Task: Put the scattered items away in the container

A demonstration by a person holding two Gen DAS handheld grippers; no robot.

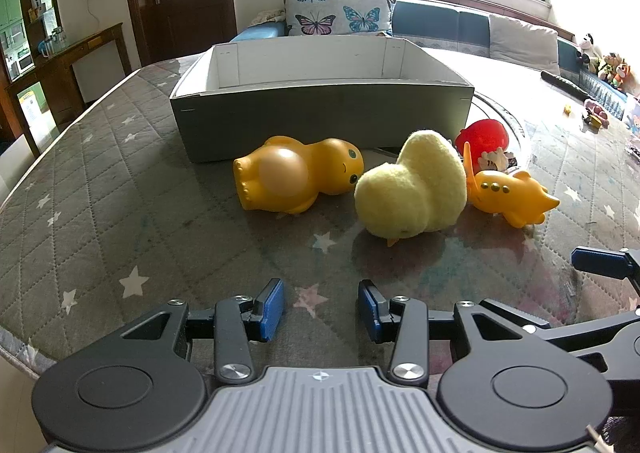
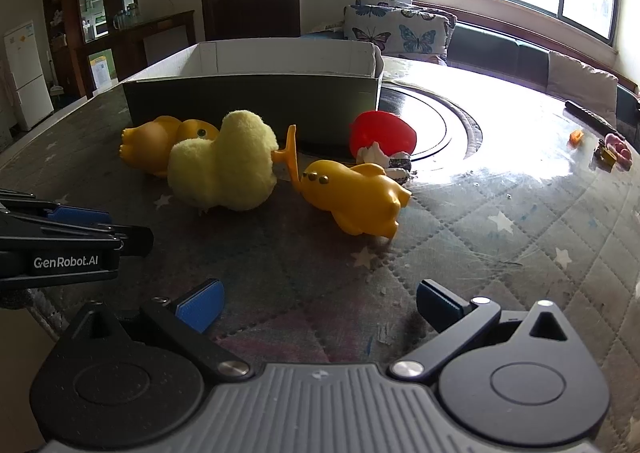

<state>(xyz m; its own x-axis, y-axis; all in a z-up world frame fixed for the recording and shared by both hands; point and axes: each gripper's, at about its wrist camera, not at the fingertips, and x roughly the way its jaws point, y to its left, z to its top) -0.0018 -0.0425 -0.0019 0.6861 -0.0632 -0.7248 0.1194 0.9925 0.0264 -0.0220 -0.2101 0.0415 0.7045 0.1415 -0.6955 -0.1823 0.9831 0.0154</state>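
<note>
A grey box (image 1: 320, 113) with a white inside stands on the quilted table; it also shows in the right wrist view (image 2: 248, 97). In front of it lie an orange rubber bear (image 1: 296, 177) (image 2: 156, 143), a yellow plush chick (image 1: 412, 185) (image 2: 224, 161), an orange toy plane (image 1: 512, 193) (image 2: 356, 193) and a red toy (image 1: 484, 139) (image 2: 382, 133). My left gripper (image 1: 321, 309) is open and empty, low over the table short of the toys. My right gripper (image 2: 320, 309) is open wide and empty, short of the plane.
The left gripper's side (image 2: 60, 249) shows at the left of the right wrist view. Small toys (image 1: 596, 115) and a dark stick (image 1: 564, 83) lie at the far right of the table. A sofa with butterfly cushions (image 1: 340, 13) stands behind.
</note>
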